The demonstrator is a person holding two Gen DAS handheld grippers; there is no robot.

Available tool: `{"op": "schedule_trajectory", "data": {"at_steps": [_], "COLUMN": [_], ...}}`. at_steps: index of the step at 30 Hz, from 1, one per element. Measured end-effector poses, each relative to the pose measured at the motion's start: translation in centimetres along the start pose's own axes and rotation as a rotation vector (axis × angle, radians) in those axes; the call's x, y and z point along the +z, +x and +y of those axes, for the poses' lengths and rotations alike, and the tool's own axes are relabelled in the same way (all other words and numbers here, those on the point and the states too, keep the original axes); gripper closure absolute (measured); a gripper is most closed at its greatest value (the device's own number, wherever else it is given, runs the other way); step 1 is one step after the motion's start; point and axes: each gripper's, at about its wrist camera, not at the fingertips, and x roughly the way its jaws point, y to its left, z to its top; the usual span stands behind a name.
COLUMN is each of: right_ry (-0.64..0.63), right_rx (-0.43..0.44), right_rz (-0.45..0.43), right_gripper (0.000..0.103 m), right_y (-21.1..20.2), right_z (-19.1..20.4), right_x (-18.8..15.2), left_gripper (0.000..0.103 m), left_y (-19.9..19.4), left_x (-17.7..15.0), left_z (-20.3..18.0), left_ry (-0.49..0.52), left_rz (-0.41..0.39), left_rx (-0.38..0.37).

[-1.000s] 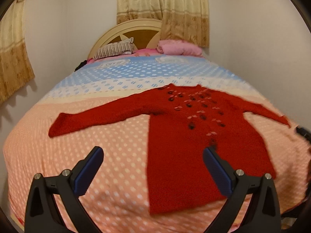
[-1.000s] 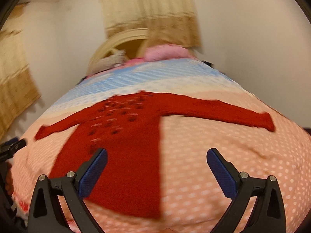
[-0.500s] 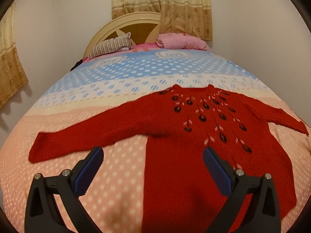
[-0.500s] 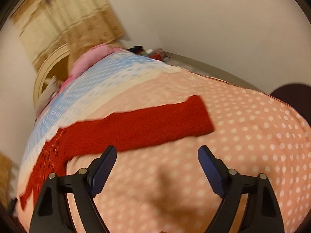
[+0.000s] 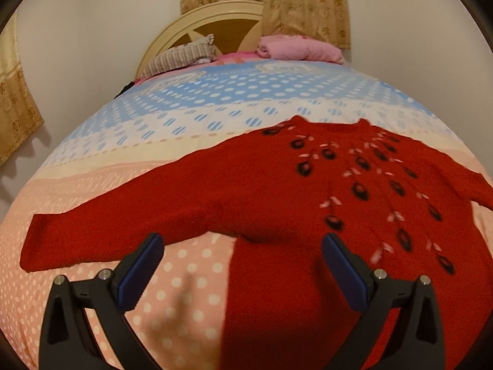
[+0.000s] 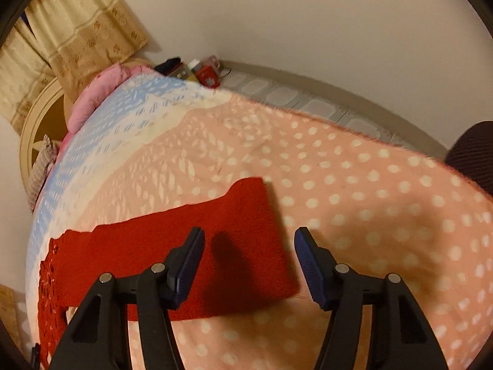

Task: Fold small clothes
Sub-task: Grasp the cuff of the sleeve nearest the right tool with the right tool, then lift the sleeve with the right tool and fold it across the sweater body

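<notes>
A red knit sweater (image 5: 277, 191) with dark beads and pink marks on its chest lies flat on the bed, sleeves spread to both sides. My left gripper (image 5: 243, 243) hangs open above its left armpit, nothing between the blue pads. The cuff end of the other sleeve (image 6: 246, 222) fills the right wrist view. Over that cuff my right gripper (image 6: 249, 240) stands with its jaws closing; the cuff lies below the gap and the pads (image 6: 308, 262) do not press on it.
The bed carries a pink and blue polka-dot blanket (image 6: 369, 209). A striped pillow (image 5: 181, 57) and a pink pillow (image 5: 302, 47) lie by the cream headboard (image 5: 215, 15). Small items (image 6: 206, 72) sit beyond the bed's far corner; a dark chair (image 6: 474, 154) stands at the right edge.
Both grippers moved forward and down toward the sweater. The right one swung out along the sleeve to its cuff, rolled, and its jaws narrowed. The left one stayed open.
</notes>
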Motion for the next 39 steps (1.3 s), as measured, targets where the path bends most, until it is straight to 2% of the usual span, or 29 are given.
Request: {"op": "schedule_trajectory", "data": {"at_steps": [3,6,8,14,22,28,39], "right_ry": [-0.043,-0.058,-0.062,-0.114,-0.249,-0.348,-0.509], "right_rx": [-0.01,-0.012,-0.008,0.029,0.08,0.144,0.246], "right_rz": [0.032,0.021,0.008,-0.045,-0.105,-0.131,-0.175], "right_gripper": [0.067,0.088,0.093,0.094,0.095,0.095,0.095], "right_y": [0.8,0.3,-0.3,-3.9,-8.1,-10.3,-13.8], "right_z": [0.9,1.2,1.6,5.2,13.8,21.1,33.1], "right_x": [-0.4,-0.6,-0.4,0.8,1.8,1.1,-1.0], "left_gripper": [0.0,0.0,0.0,0.0,0.0,0.0,0.0], "left_y": [0.8,1.2,1.4,1.3,1.9,2.0,2.5], "left_x": [0.0,0.1,0.1,0.3,-0.4,-0.9,-1.5], "left_z": [1.2,1.8,2.2,3.6,5.6,7.0,8.1], "left_ry": [-0.038,-0.06,-0.066,-0.098,-0.125,-0.139,-0.18], "left_rz": [0.014,0.014,0.014,0.001,0.004,-0.005,0.005], "left_rx": [0.006,0.004,0.002,0.004,0.004,0.013,-0.029]}}
